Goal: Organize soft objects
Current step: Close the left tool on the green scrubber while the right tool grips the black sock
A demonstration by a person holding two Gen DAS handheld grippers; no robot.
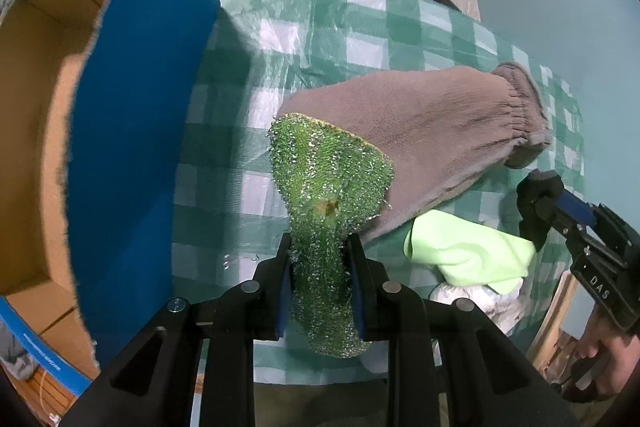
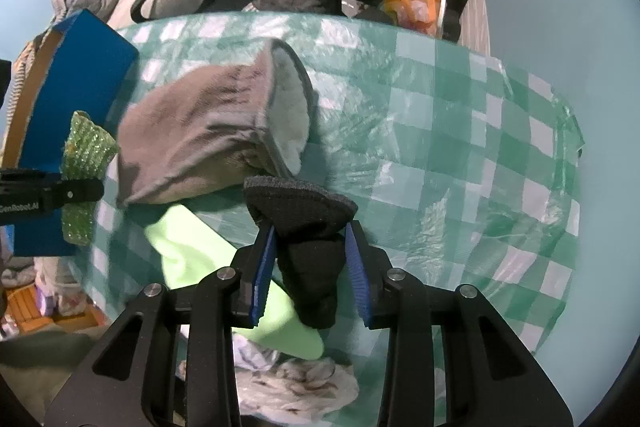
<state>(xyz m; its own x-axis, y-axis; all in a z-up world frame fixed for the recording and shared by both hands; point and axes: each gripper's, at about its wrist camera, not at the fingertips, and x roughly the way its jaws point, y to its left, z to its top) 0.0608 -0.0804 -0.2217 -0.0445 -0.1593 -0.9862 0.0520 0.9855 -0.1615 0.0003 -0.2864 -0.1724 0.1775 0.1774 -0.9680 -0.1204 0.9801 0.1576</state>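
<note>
Green scrubber (image 1: 332, 183) hangs lengthwise from left fingers (image 1: 285, 291).

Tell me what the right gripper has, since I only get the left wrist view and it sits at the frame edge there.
Observer: The right gripper is shut on a black knitted cloth pinched between its blue pads.
Operator: Is the grey mitt's cuff closed?
Observer: No, the grey mitt gapes open at the cuff, showing a pale fleecy lining.
Operator: Anything under the lime cloth toward me?
Observer: The lime cloth runs down toward a crumpled white cloth lying below it at the table's near edge.
Operator: And my own grip?
Observer: From the side, the left gripper pinches the green scrubber near its middle, beside the blue box.
</note>
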